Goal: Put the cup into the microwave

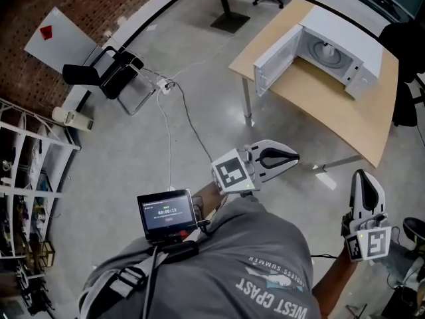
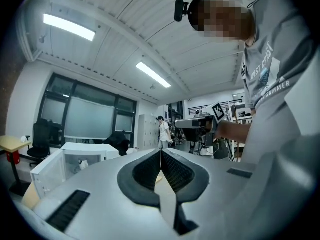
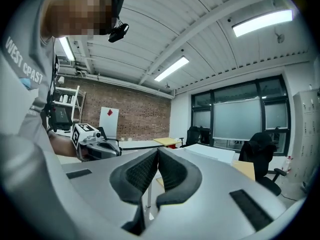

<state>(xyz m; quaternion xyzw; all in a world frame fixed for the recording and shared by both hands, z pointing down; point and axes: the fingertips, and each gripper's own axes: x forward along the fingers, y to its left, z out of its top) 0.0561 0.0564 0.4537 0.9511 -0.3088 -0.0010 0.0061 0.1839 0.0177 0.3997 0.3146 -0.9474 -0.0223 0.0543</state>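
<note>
A white microwave (image 1: pixel 362 45) stands on a wooden table (image 1: pixel 319 105) at the upper right of the head view, with its door (image 1: pixel 275 58) swung open. Something small and pale sits inside it (image 2: pixel 84 164); I cannot tell whether it is the cup. My left gripper (image 1: pixel 294 157) is held out level in front of the person, short of the table, its jaws shut with nothing between them (image 2: pixel 161 154). My right gripper (image 1: pixel 367 178) is further right near the table's corner, also shut and empty (image 3: pixel 156 154). Neither touches the microwave.
A small screen (image 1: pixel 166 214) hangs at the person's chest. A cable (image 1: pixel 176 121) runs across the concrete floor to folded black chairs (image 1: pixel 113 75) at the left. Shelving (image 1: pixel 26 178) lines the left edge. A person (image 2: pixel 162 131) stands far off in the room.
</note>
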